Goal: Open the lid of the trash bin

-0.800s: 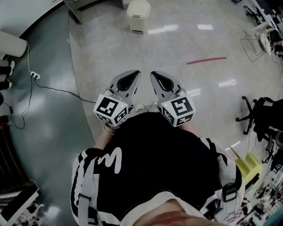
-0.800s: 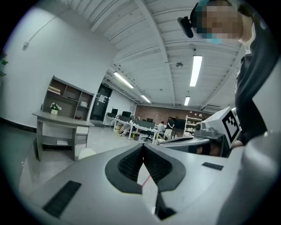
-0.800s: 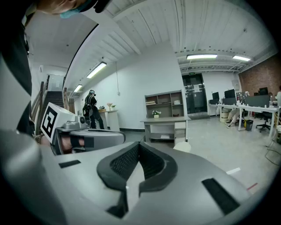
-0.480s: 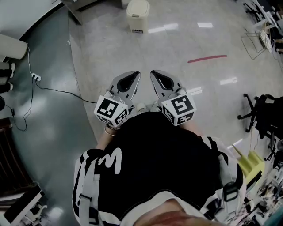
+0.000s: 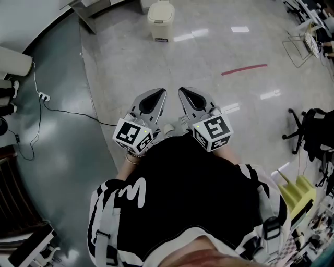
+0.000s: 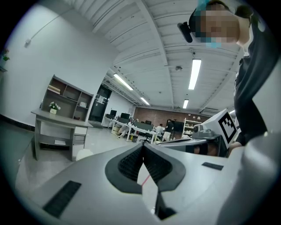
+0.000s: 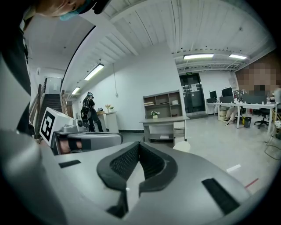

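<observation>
The cream trash bin (image 5: 160, 20) stands on the floor far ahead, by the grey desk, with its lid down. It shows small in the left gripper view (image 6: 84, 154) and the right gripper view (image 7: 181, 146). My left gripper (image 5: 159, 94) and right gripper (image 5: 183, 93) are held side by side close to the person's body, pointing toward the bin and well short of it. Both are shut with nothing between the pads (image 6: 143, 149) (image 7: 138, 146).
A grey desk with shelves (image 5: 96, 7) stands beside the bin. A cable and power strip (image 5: 42, 96) lie on the dark floor at the left. A red tape line (image 5: 243, 69), an office chair (image 5: 305, 133) and a yellow object (image 5: 295, 194) are at the right.
Both grippers stay shut and side by side. They sit slightly lower in the head view, and the floor scene has shifted a little.
</observation>
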Tool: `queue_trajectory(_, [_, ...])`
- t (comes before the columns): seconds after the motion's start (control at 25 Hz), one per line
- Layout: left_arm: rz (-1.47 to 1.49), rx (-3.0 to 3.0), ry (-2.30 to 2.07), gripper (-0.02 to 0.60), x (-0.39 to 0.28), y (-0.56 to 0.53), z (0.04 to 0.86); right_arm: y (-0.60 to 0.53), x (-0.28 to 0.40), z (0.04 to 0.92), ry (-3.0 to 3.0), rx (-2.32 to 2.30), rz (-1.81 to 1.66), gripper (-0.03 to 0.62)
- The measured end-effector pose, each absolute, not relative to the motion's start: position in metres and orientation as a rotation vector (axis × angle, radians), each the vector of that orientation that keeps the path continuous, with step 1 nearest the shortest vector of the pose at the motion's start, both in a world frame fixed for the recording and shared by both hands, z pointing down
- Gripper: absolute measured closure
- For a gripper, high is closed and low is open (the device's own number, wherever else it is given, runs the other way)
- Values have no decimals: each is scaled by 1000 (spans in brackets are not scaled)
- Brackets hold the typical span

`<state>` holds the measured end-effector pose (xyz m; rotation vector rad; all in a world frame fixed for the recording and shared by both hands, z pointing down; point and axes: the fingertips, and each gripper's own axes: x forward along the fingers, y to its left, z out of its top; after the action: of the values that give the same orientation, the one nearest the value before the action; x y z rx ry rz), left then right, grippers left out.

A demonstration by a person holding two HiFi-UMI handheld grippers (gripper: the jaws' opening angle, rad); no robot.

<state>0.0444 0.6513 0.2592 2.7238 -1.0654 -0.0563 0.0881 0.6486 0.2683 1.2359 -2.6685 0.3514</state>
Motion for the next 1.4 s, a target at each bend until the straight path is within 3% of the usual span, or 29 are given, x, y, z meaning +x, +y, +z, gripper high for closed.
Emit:
queue_trajectory(0.64, [-50,2725,-1080,580,55,625,262,624,87,271,-2674,1202,332,584])
queue_trajectory(1.4, [-36,2691,-1123,580,62,483,267,480,96,272,-2667,1172,352,584])
